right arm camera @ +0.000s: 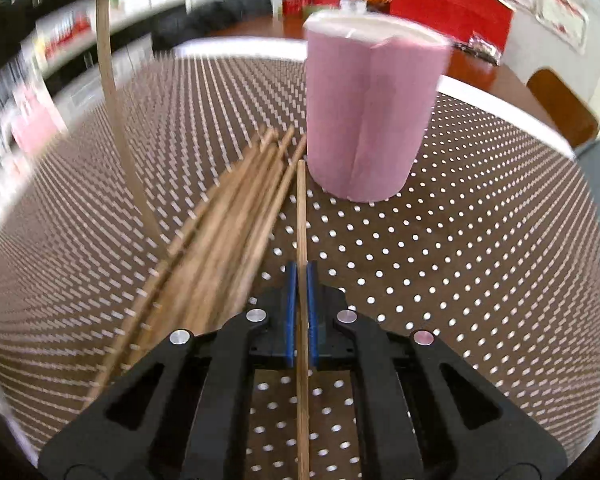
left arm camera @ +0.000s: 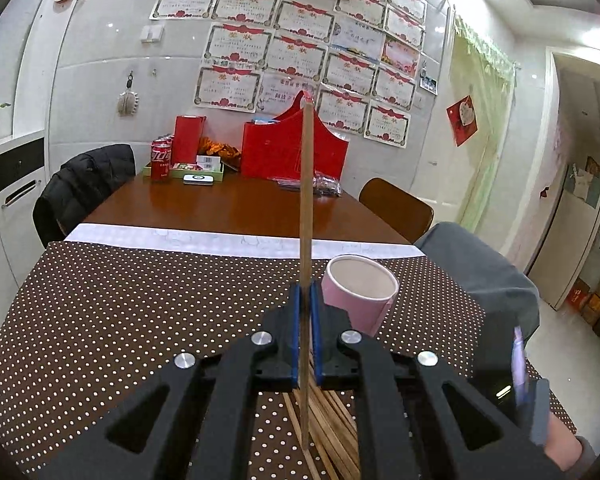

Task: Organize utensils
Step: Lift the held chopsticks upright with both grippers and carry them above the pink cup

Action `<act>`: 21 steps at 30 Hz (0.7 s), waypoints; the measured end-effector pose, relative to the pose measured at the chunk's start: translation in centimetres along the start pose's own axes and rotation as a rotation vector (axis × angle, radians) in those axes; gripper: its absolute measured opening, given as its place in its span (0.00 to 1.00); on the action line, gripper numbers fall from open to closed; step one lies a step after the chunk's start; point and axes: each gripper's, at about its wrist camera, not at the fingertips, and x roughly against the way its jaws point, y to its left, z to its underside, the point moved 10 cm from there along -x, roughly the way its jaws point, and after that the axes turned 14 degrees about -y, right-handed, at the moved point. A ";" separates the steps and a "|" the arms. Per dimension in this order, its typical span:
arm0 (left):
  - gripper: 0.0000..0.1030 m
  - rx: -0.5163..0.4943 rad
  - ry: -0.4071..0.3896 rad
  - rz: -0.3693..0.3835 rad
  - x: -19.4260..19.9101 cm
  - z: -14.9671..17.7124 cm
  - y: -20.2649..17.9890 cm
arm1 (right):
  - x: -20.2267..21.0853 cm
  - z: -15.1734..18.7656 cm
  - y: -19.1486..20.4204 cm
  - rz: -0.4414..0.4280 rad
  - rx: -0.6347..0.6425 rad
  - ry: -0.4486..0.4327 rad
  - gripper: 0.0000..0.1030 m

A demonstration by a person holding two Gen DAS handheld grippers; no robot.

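Beside the pink cup (right arm camera: 374, 112), each gripper — left gripper (left arm camera: 305, 300), right gripper (right arm camera: 301, 276) — clamps one chopstick (right arm camera: 301, 216); loading seems underway, so next: tip them into the cup's mouth.

Count: one pink cup (right arm camera: 370, 108) on the dotted tabletop (right arm camera: 480, 260); one loose pile of wooden chopsticks (right arm camera: 236, 224) beside it, roughly seven, exact number blurred; two further chopsticks off the pile, one in the left claw (left arm camera: 305, 300), one in the right claw (right arm camera: 301, 280). Far end: two chairs (left arm camera: 396, 204); several red cola cans (left arm camera: 160, 158), number unclear.
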 end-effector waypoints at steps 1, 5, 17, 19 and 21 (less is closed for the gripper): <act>0.05 -0.001 0.000 0.000 0.0 -0.1 -0.1 | 0.8 -0.1 -0.1 -0.024 -0.037 -0.024 0.05; 0.05 -0.012 -0.012 0.009 0.4 -0.7 -0.5 | 4.6 -1.6 0.0 -0.117 -0.139 -0.152 0.05; 0.05 -0.065 -0.122 0.062 1.8 -6.7 -3.0 | 14.4 -11.9 -2.9 -0.206 -0.288 -0.553 0.05; 0.05 -0.074 -0.142 0.072 1.4 -8.3 -3.5 | 14.8 -14.6 -4.1 -0.190 -0.301 -0.609 0.05; 0.05 -0.092 -0.163 0.095 0.7 -10.0 -4.4 | 14.8 -17.4 -5.3 -0.170 -0.316 -0.663 0.05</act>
